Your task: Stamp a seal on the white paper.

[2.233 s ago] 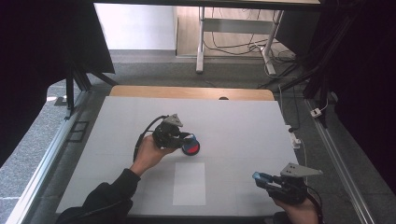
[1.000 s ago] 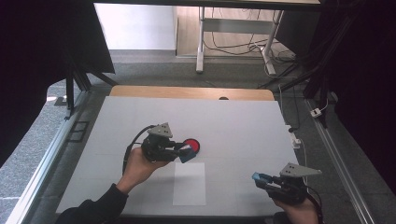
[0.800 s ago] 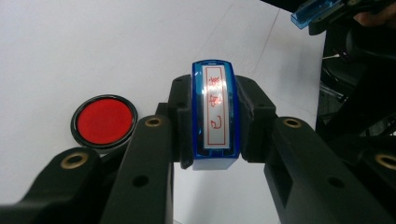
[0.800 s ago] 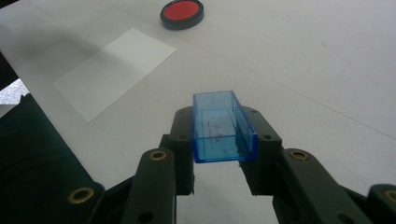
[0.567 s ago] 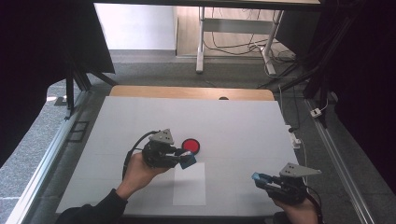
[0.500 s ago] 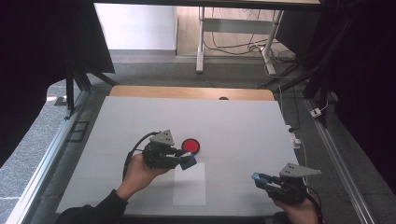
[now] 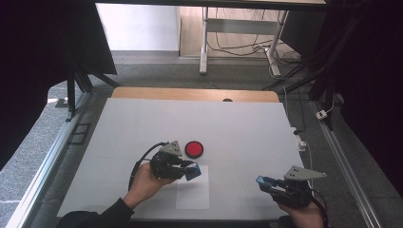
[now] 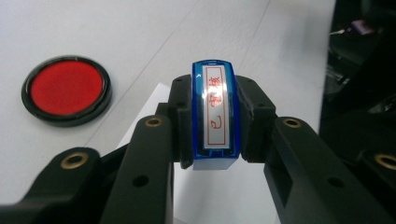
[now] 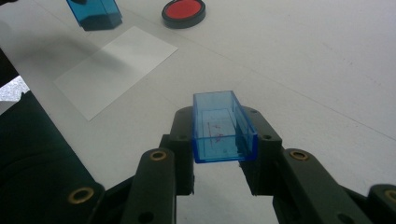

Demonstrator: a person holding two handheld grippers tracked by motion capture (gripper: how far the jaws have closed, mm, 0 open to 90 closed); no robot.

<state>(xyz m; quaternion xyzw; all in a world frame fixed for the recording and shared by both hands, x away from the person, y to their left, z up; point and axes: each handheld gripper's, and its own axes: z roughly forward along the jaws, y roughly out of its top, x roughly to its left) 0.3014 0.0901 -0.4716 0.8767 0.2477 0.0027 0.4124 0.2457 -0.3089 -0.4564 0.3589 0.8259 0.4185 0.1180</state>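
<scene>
The left gripper [image 8: 212,140] clamps a blue stamp [image 8: 215,116], labelled in red characters I can't read, above the paper [image 7: 192,192] beside the red ink pad [image 7: 194,148], ready to press squarely down, while the right gripper [image 9: 224,154] grips the stamp's cap [image 9: 223,127].
</scene>
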